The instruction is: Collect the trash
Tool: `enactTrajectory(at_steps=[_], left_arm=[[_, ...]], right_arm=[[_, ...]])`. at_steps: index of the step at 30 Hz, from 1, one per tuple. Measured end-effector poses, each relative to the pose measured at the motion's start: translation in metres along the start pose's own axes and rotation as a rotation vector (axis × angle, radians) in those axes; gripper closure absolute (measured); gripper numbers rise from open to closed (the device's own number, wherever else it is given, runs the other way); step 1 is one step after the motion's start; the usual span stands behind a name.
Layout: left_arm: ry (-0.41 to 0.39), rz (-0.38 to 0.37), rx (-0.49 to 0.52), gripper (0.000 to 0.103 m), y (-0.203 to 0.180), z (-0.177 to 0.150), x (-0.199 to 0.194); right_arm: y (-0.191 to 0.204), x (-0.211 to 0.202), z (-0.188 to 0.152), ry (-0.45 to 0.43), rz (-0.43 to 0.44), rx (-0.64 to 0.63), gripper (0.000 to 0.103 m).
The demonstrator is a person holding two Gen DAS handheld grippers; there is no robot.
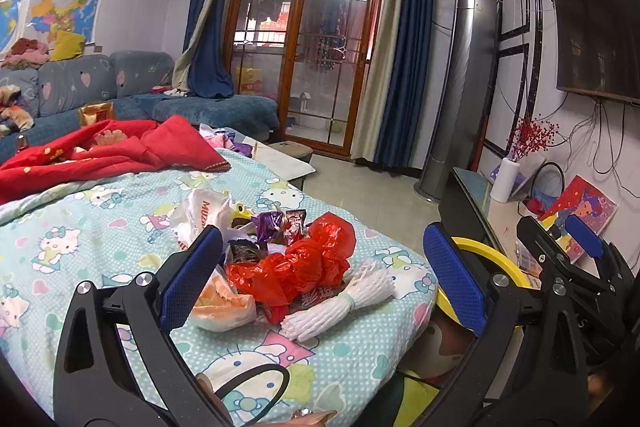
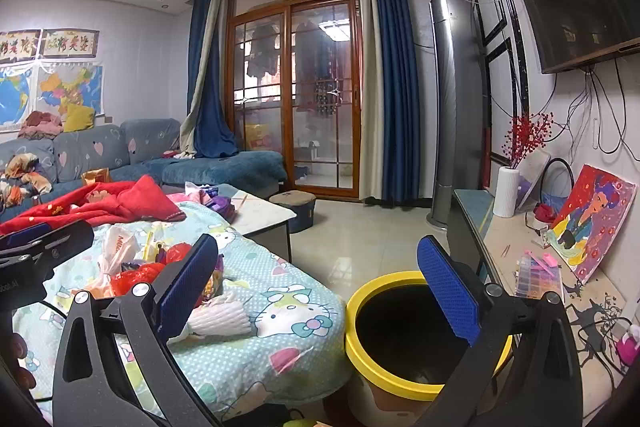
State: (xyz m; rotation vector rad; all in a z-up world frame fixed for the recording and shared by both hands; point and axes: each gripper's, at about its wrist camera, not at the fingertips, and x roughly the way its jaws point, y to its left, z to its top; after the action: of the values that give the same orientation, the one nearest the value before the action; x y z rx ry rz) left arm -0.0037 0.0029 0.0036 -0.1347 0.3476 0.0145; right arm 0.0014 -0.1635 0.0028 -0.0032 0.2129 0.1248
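Leftmost, red quilt (image 1: 120, 151) bunched on the cartoon-print bedsheet (image 1: 100, 227). Mid-bed: litter heap, namely white printed plastic bag (image 1: 204, 211), crumpled red plastic bag (image 1: 312, 263), purple foil wrappers (image 1: 268, 223), white ribbed foam sleeve (image 1: 344, 303). Left gripper (image 1: 320, 283) hovers over the heap, jaws wide apart, nothing between them. Right of the bed, on the floor: yellow-rimmed round bin (image 2: 400, 383). Right gripper (image 2: 324, 295) sits above it, jaws wide apart, empty. Step looks like the opening approach, nothing picked yet. Next move probably: lower left jaws onto the red bag, close, carry to bin.
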Motion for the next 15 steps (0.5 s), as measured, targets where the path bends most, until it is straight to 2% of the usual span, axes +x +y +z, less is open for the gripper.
enactTrajectory(at_steps=[15], left_arm=[[-0.001, -0.003, -0.002, 0.011, 0.0016, -0.0005, 0.0004]], right_arm=[[0.0017, 0.0024, 0.0004, 0.014, 0.012, -0.001, 0.006]])
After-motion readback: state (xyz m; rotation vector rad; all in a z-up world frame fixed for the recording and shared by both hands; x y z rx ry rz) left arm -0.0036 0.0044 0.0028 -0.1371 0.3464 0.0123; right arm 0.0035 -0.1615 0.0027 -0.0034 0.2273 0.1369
